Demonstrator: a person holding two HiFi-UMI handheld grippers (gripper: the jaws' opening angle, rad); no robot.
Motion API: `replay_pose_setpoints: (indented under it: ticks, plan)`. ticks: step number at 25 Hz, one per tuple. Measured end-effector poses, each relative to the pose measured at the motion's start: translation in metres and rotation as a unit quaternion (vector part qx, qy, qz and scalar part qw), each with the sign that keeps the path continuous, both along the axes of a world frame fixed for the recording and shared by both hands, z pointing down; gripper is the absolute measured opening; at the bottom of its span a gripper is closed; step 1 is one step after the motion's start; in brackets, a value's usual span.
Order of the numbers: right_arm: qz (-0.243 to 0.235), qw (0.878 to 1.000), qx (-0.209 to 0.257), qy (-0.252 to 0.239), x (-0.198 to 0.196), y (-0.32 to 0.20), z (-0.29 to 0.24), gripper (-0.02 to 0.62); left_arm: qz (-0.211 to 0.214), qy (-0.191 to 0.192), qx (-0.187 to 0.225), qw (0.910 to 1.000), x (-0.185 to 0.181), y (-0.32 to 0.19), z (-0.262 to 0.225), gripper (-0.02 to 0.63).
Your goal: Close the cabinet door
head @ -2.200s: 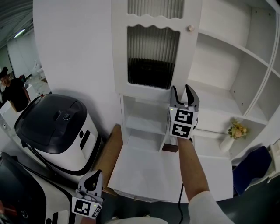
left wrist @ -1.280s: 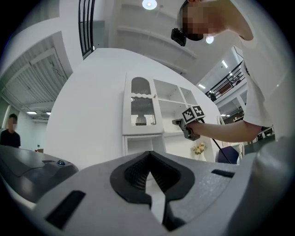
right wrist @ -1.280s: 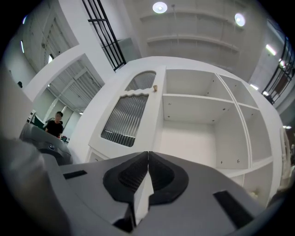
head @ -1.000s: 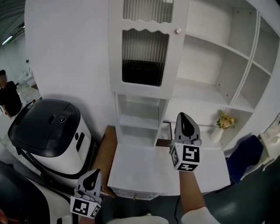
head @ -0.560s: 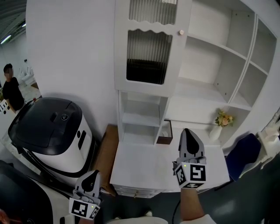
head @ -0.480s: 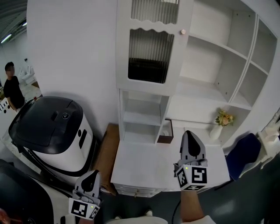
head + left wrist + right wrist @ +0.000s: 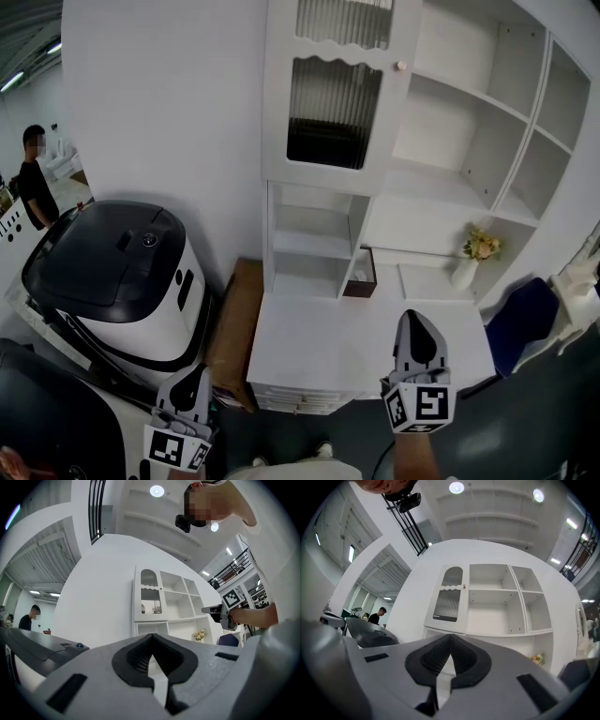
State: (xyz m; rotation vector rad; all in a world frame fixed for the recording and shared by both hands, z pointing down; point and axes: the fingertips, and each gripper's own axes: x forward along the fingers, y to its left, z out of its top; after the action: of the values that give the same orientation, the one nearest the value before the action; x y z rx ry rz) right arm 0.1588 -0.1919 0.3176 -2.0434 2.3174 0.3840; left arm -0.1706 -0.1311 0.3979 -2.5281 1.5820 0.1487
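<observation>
The white cabinet door point(image 7: 337, 94) with ribbed glass and a small knob point(image 7: 400, 66) lies flat over the upper left bay and looks closed. It also shows in the left gripper view as door point(image 7: 149, 595) and in the right gripper view as door point(image 7: 449, 597). My right gripper point(image 7: 416, 321) hangs well back from the cabinet, over the front edge of the white desk top point(image 7: 319, 347). It is shut and holds nothing, its tips meeting at right gripper point(image 7: 451, 637). My left gripper point(image 7: 195, 377) is low at the left, shut and holding nothing, left gripper point(image 7: 151, 637).
A large black-and-white appliance point(image 7: 122, 272) stands left of the desk, beside a wooden panel point(image 7: 234, 319). Open shelves hold a vase of flowers point(image 7: 473, 253) and a small brown box point(image 7: 361, 277). A person point(image 7: 37, 178) stands far left. A blue seat point(image 7: 525, 323) is at the right.
My right gripper has drawn back from the door's lower edge, toward me and lower, still shut. The left gripper shifted a little. The door has kept its position.
</observation>
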Motion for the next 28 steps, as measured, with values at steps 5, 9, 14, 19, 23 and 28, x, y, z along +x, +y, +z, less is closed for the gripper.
replay_pose_setpoints:
  ticks: [5, 9, 14, 19, 23, 28]
  plan:
    - [0.002, 1.0, -0.014, 0.003, -0.011, 0.017, 0.01, -0.001, 0.012, 0.0, -0.005, 0.9999, -0.004, 0.011, 0.002, 0.005]
    - [0.003, 1.0, -0.014, 0.002, -0.019, 0.028, 0.01, 0.0, 0.017, -0.001, -0.003, 0.9998, -0.008, 0.018, 0.002, 0.005]
    - [0.003, 1.0, -0.012, 0.002, -0.029, 0.038, 0.009, -0.001, 0.021, -0.001, -0.001, 0.9998, -0.015, 0.024, 0.002, 0.005]
    - [-0.001, 1.0, -0.012, 0.008, -0.037, 0.043, 0.008, 0.0, 0.025, 0.001, -0.005, 0.9997, -0.018, 0.028, 0.004, 0.005]
    - [0.001, 1.0, -0.023, 0.02, -0.039, 0.046, 0.014, -0.002, 0.031, 0.002, -0.009, 0.9995, -0.016, 0.029, 0.008, 0.005]
    - [0.003, 0.999, -0.026, 0.021, -0.04, 0.051, 0.018, -0.002, 0.037, 0.005, -0.013, 0.9992, -0.011, 0.031, 0.012, 0.004]
